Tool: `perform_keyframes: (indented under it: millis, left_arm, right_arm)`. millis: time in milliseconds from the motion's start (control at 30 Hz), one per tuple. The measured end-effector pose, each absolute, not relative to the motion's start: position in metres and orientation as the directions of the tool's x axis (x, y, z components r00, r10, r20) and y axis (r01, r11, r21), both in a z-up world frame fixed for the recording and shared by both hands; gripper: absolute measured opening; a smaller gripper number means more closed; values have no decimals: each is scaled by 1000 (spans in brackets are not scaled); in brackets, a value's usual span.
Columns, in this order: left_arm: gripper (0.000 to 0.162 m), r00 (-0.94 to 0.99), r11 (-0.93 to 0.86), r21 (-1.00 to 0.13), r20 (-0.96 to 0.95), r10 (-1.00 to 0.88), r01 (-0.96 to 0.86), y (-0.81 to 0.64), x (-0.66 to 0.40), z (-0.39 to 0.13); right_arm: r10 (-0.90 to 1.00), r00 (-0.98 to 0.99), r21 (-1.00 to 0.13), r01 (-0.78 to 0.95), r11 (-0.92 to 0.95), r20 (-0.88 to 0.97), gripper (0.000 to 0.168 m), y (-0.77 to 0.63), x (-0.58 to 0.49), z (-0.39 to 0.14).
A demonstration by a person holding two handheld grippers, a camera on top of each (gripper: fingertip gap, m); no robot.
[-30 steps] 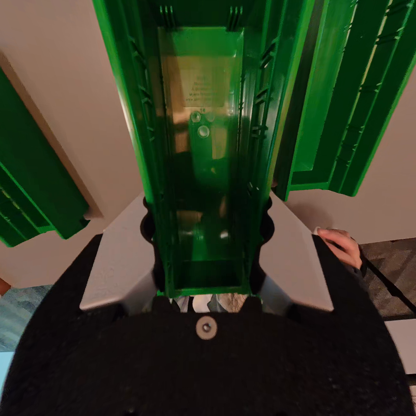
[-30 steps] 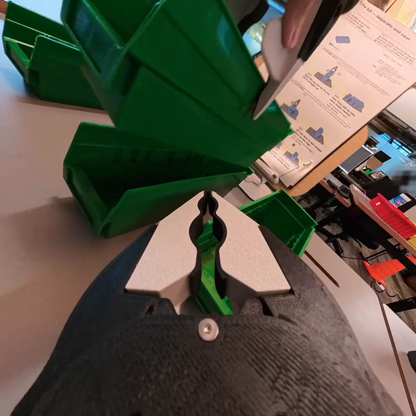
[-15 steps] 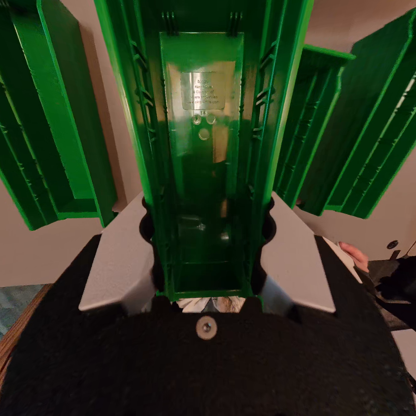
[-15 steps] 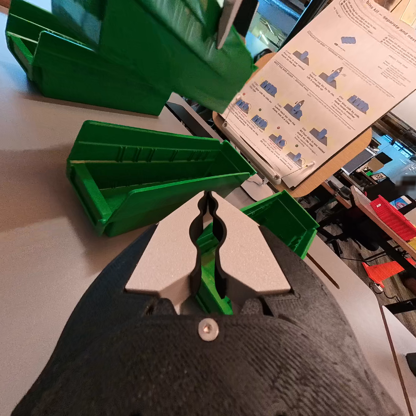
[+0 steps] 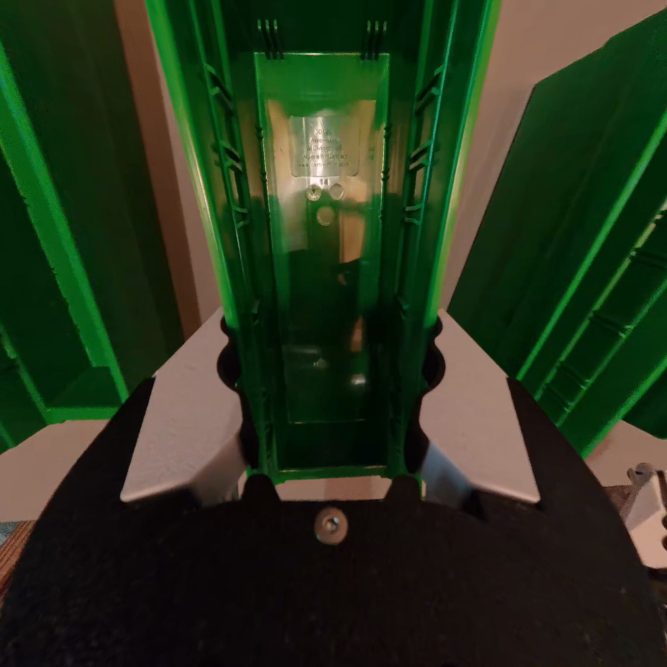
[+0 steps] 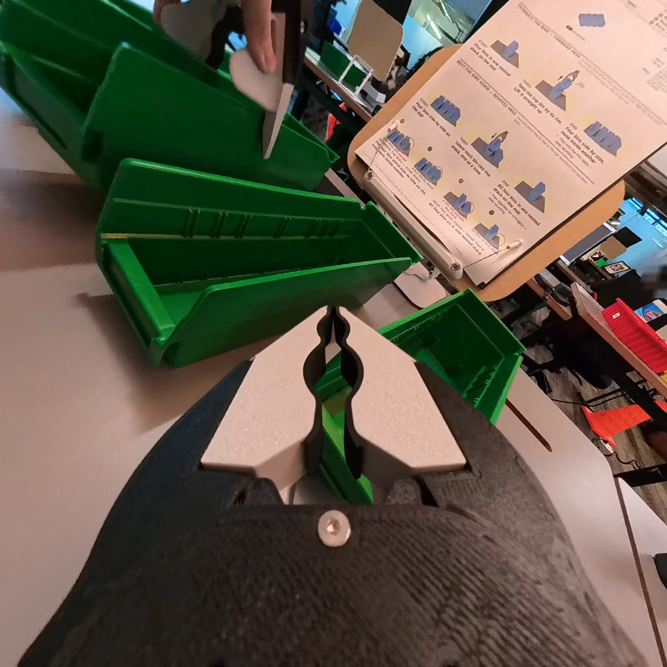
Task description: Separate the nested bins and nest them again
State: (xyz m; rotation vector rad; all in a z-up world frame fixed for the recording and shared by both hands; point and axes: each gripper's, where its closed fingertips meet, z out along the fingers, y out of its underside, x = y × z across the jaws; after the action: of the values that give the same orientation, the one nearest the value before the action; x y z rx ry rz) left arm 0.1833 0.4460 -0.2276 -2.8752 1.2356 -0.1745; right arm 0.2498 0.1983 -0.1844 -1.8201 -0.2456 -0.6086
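- Left tongs [image 5: 330, 319]: spread wide across one end of a green bin [image 5: 326, 231], one finger on each outer wall, holding it.
- Right tongs [image 6: 332, 314]: nearly closed, pinching the thin side wall of the nearest bin [image 6: 454, 355], which lies on the tabletop [image 6: 54, 397].
- Carried bin, seen from the right wrist [image 6: 173, 119]: a second ago it hung tilted in the air; now it is level and low, between the far bin [image 6: 43, 65] and the middle bin [image 6: 234, 260]. Whether it touches the tabletop cannot be told.
- From the left wrist, its neighbours stand close on the left [image 5: 61, 234] and right [image 5: 584, 252], none inside another.
- Judgement: separating is almost done, with four bins side by side once this one is released; nesting them again is yet to begin.
- Beyond: a printed sheet on a board [image 6: 505, 151], propped past the bins.
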Motion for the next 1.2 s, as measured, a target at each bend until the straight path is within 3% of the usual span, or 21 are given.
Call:
perform_keyframes:
  millis: [100, 200, 367, 533, 667, 867, 1033, 1200]
  left_arm:
    - [106, 670, -676, -58, 91, -737, -735, 444, 182, -245]
    - [113, 658, -660, -140, 65, -750, -738, 449, 188, -248]
    - [118, 598, -595, -222, 62, -799, -772, 444, 190, -245]
    - [113, 504, -453, -512, 44, -862, -730, 445, 199, -201]
    - [112, 361, -325, -696, 100, -927, -640, 414, 191, -173]
    - [91, 319, -280, -816, 124, -940, -506, 398, 137, -182]
    - [66, 293, -61, -932, -50, -955, -357, 392, 100, -181]
    - [64, 209, -55, -961, -3, -978, -271, 377, 99, -175]
  right_arm:
    - [-131, 843, -822, 454, -344, 521, 0, 199, 251, -187]
    - [-141, 843, -820, 445, -360, 520, 1, 198, 255, -190]
    - [-194, 838, -830, 420, -366, 510, 16, 192, 263, -183]
    - [-250, 845, -862, 385, -330, 473, 42, 184, 265, -167]
    - [-173, 891, -880, 353, -317, 420, 60, 189, 241, -164]
    - [-151, 935, -907, 259, -331, 322, 53, 206, 209, -178]
    - [-239, 917, -909, 225, -351, 319, 59, 225, 202, -206]
    - [-274, 926, -922, 154, -354, 260, 22, 230, 210, -218]
